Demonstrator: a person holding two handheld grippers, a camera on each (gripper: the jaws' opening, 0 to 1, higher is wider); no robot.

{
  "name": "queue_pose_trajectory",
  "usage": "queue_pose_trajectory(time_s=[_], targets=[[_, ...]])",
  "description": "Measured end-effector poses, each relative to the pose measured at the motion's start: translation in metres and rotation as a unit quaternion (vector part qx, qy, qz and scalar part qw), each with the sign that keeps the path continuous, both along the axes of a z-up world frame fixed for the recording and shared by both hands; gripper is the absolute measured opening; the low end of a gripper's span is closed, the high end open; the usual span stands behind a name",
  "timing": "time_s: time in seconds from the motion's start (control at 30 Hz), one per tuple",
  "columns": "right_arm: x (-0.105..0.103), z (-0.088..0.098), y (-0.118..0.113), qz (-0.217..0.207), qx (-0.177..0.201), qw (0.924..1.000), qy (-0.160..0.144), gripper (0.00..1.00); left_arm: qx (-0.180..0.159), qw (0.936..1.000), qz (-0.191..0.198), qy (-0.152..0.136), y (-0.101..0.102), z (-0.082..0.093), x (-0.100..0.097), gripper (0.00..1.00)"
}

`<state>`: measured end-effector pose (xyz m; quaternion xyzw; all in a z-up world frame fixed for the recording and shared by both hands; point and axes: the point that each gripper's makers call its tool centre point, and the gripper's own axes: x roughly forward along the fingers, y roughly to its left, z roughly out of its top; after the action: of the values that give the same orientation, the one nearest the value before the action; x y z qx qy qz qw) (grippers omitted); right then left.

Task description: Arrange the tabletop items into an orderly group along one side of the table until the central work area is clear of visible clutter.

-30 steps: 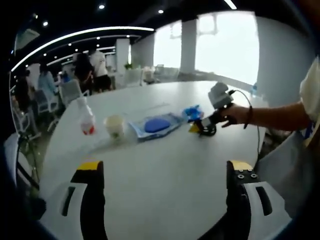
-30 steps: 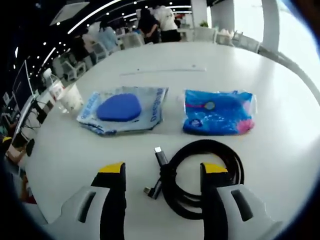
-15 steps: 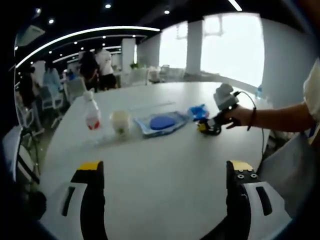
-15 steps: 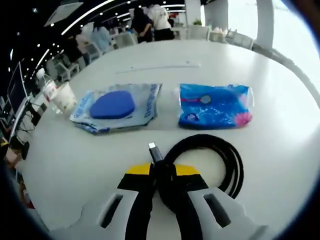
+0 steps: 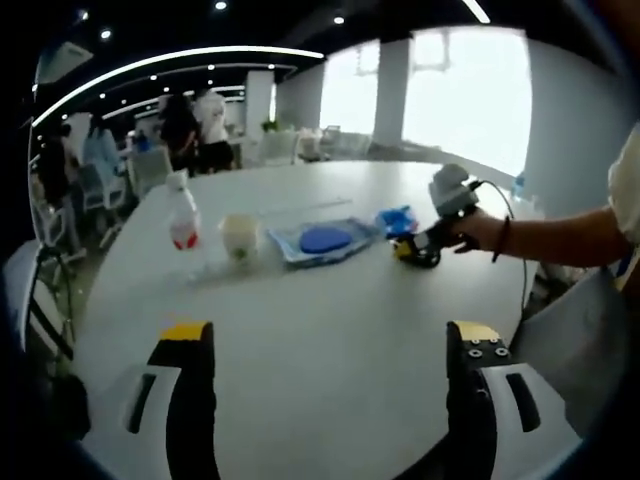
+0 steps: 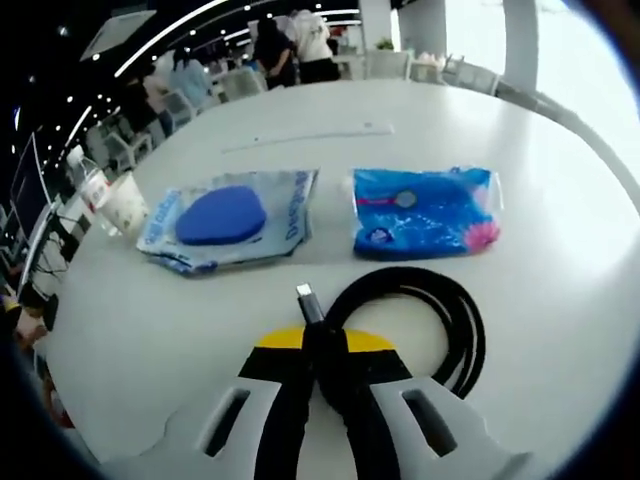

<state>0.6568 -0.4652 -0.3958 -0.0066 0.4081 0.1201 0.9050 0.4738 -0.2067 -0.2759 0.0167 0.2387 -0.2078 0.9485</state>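
Your left gripper [image 5: 330, 345] hangs with jaws spread wide over bare white table [image 5: 320, 330]. From it, the bottle [image 5: 181, 212] sits at ten o'clock, the cup [image 5: 239, 238] and blue pad pouch [image 5: 322, 241] near twelve. Your right gripper [image 6: 322, 350] is clamped on the black cable coil [image 6: 430, 315], blue tissue pack [image 6: 422, 212] at one o'clock.

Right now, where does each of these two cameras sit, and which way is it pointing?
Left gripper view: rides on the left tongs, held open above the table, facing the bottle, the cup and the person's forearm.
Right gripper view: rides on the right tongs, shut on the black cable.
Shared: the blue pad packet, the blue pouch.
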Motion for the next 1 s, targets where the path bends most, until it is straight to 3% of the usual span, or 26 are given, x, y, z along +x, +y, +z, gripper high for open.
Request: queue_pose_trajectory(time_s=[0.57, 0.83, 1.0], targets=[[-0.010, 0.039, -0.005, -0.009, 0.018, 0.9994, -0.029, 0.09, -0.013, 0.9999, -0.010, -0.005, -0.006, 0.004, 0.001, 0.94], [-0.011, 0.072, -0.001, -0.004, 0.022, 0.9969, -0.075, 0.08, -0.016, 0.9998, -0.011, -0.005, -0.006, 0.004, 0.000, 0.93], [-0.012, 0.086, 0.007, 0.007, 0.026, 0.9957, -0.088, 0.08, -0.009, 0.9999, -0.014, -0.003, -0.004, 0.003, 0.000, 0.93]])
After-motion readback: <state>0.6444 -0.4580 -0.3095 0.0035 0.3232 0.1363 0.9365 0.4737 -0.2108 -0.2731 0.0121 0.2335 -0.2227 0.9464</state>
